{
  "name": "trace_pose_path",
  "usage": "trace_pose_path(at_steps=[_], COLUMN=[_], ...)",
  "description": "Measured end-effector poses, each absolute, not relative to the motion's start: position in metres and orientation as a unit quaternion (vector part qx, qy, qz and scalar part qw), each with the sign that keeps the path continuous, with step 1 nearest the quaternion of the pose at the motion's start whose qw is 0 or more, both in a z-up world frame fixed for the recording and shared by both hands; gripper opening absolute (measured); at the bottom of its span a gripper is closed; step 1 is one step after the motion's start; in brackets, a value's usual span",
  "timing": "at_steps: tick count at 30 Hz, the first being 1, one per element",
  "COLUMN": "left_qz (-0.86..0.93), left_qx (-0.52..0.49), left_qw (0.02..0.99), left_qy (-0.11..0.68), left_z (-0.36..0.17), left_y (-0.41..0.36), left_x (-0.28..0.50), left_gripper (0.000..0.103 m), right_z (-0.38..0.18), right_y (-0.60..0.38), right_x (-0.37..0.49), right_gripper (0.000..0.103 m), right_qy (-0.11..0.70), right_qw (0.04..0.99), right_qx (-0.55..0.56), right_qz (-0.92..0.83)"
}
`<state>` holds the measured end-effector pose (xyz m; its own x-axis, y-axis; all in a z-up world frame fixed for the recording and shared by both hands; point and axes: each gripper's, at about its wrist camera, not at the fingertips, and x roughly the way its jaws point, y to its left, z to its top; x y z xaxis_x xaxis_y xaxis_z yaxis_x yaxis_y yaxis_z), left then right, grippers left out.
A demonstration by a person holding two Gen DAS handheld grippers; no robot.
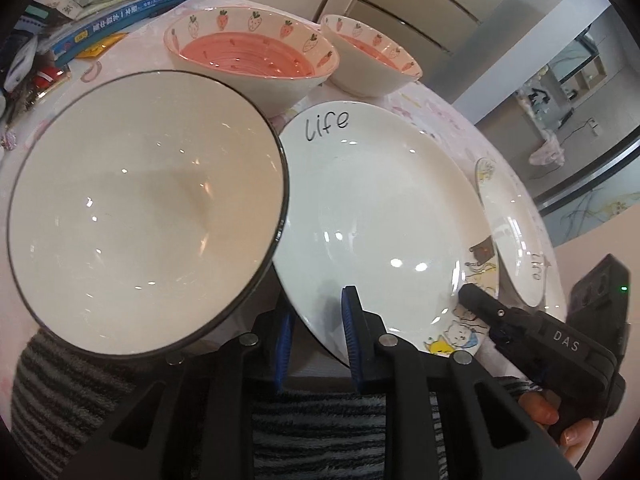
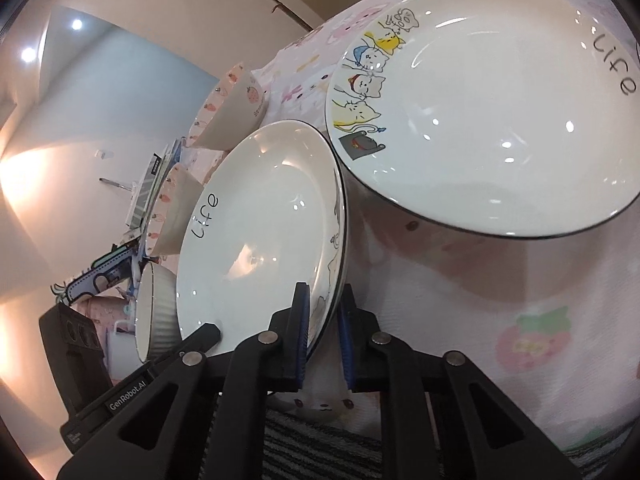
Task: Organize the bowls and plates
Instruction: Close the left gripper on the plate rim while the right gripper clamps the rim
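A white plate (image 1: 380, 216) lettered "Life", with cartoon cats on its rim, lies in front of me; the right wrist view shows the same plate (image 2: 256, 240). My left gripper (image 1: 316, 308) is shut on its near rim, one blue pad above and one below. My right gripper (image 2: 324, 292) is shut on the cat-painted rim, and its dark finger also shows as the right gripper (image 1: 480, 300). A second cat plate (image 2: 480, 120) rests flat on the cloth beyond. A big white black-rimmed bowl (image 1: 148, 208) overlaps the held plate's left edge. Two strawberry bowls (image 1: 252, 52) (image 1: 368, 56) stand behind.
A pink patterned tablecloth (image 2: 500, 300) covers the table. Books and clutter (image 1: 120, 12) pile up at the far left corner. A hand (image 1: 560, 420) holds the right tool, over striped fabric (image 1: 320, 432) at the table's near edge. Cabinets (image 1: 400, 0) stand behind.
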<state>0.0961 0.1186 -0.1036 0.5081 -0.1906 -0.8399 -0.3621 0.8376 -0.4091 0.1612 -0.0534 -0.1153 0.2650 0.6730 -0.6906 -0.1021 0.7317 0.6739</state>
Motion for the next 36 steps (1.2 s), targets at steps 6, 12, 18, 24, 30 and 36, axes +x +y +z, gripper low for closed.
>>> trace_pose_path(at_steps=[6,12,18,24,30,36], left_qz=[0.055,0.066,0.059,0.051,0.044,0.040], left_qx=[-0.272,-0.260,-0.246,-0.236,-0.203,-0.182], left_qw=[0.830,0.835,0.837,0.845,0.865,0.881], left_qy=[0.484,0.481,0.485,0.476,0.456,0.435], left_z=[-0.103,-0.102,-0.098,-0.092,-0.074,-0.054], left_y=[0.116,0.114,0.113,0.112,0.105,0.094], left_x=[0.094,0.091,0.091,0.086,0.080,0.062], left_gripper=[0.025,0.020,0.020,0.020,0.020,0.021], right_z=[-0.123,-0.114,-0.110,-0.104,-0.088,-0.070], right_y=[-0.058,-0.050,-0.045,-0.041,-0.039,-0.049], right_x=[0.164,0.157,0.154,0.152,0.140,0.123], right_gripper=[0.014,0.013,0.013,0.014,0.015,0.015], right_qy=[0.562,0.547,0.548,0.560,0.546,0.517], right_qw=[0.723,0.757,0.765,0.765,0.783,0.798], right_qx=[0.297,0.248,0.225,0.193,0.161,0.164], right_qz=[0.270,0.258,0.252,0.254,0.252,0.261])
